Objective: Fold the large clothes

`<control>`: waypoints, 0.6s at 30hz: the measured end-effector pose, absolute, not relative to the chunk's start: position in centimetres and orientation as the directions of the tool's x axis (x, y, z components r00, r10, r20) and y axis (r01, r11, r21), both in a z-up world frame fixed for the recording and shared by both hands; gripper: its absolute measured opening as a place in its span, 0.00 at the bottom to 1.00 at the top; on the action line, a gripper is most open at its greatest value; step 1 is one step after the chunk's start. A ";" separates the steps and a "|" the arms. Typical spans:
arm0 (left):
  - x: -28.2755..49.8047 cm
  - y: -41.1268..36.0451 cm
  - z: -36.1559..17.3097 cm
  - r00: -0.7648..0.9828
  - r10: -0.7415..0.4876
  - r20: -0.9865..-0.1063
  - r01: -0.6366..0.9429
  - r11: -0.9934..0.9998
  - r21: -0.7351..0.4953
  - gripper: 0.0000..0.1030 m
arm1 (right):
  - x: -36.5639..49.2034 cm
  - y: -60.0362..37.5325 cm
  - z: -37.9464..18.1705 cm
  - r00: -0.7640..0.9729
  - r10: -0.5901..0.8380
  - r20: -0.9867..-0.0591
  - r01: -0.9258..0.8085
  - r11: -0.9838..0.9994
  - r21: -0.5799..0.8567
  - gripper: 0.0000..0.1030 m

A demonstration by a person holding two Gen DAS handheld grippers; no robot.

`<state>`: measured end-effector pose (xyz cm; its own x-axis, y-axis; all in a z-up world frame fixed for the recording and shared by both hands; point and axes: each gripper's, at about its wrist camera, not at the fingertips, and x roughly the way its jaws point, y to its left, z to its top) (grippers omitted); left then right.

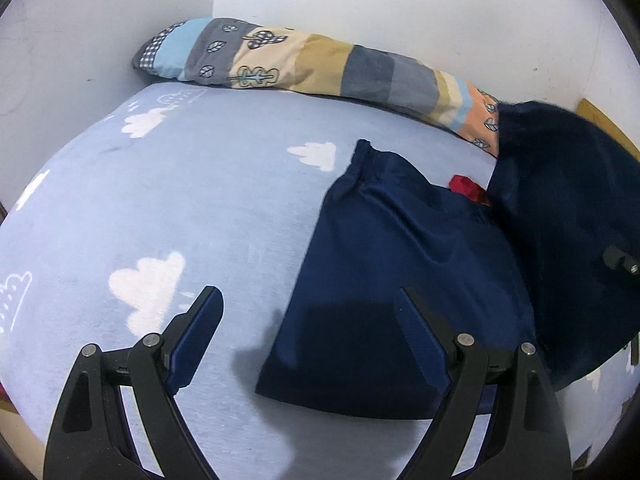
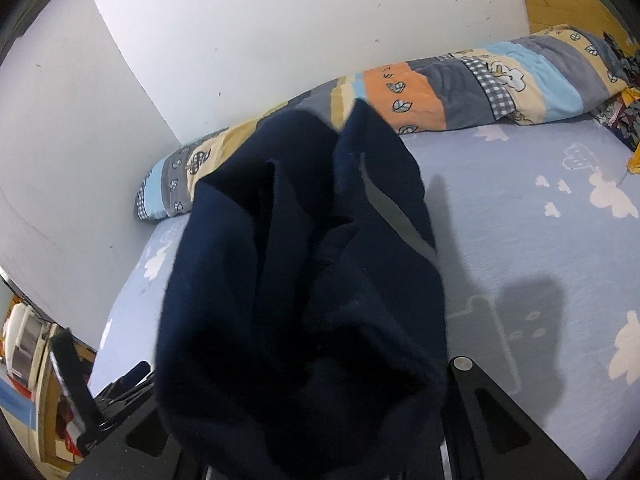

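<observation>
A big bed (image 1: 200, 208) fills both views. Its sheet is light blue with white clouds. A white wall (image 1: 400, 20) stands behind it. A long striped quilt (image 1: 320, 64) lies rolled up along the wall, at the back of the bed.

A dark blue garment (image 1: 380, 280) is on the bed. One part lies flat on the sheet, to the right in the left view. Another part is lifted up and hangs in folds. A small bit of red (image 1: 468, 188) peeks out between the two parts.

The left gripper (image 1: 308, 336) is above the sheet with its fingers wide apart, holding nothing. The right gripper (image 2: 304, 420) is mostly hidden under the lifted cloth, which drapes over it. I cannot tell if its fingers are closed.
</observation>
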<state>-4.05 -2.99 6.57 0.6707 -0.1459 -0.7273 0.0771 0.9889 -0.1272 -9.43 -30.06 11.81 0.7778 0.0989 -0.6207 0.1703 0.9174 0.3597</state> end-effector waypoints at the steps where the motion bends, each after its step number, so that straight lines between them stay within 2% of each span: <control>1: -4.0 -2.5 6.6 0.670 -0.147 -0.728 0.070 0.988 -0.136 0.86 | -9.0 -29.1 11.5 0.773 0.093 -0.628 0.174 0.920 0.351 0.16; 7: -3.9 0.9 6.6 0.679 -0.099 -0.727 0.008 0.992 -0.127 0.86 | -5.7 -22.4 7.9 0.732 0.084 -0.676 0.174 0.936 0.305 0.17; 11: -3.9 3.3 6.2 0.663 -0.116 -0.740 -0.023 0.984 -0.176 0.86 | -5.6 -19.8 7.1 0.730 0.072 -0.680 0.154 0.952 0.266 0.17; 13: -4.1 4.1 6.4 0.671 -0.118 -0.732 -0.031 0.982 -0.186 0.86 | -6.4 -19.9 7.9 0.755 0.070 -0.652 0.171 0.939 0.298 0.17; 16: -4.2 4.8 6.8 0.681 -0.126 -0.721 -0.035 0.978 -0.204 0.86 | -8.2 -20.9 9.6 0.824 0.069 -0.562 0.198 0.895 0.399 0.17; 18: -4.3 5.1 6.8 0.681 -0.142 -0.718 -0.029 0.975 -0.220 0.86 | -8.6 -20.5 10.4 0.855 0.058 -0.515 0.187 0.892 0.411 0.17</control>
<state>-4.25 5.13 6.83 0.6813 -0.1416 -0.7182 -0.0291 0.9751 -0.2198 -8.57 -20.55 10.41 0.8553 0.0582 -0.5149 0.1866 0.8924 0.4109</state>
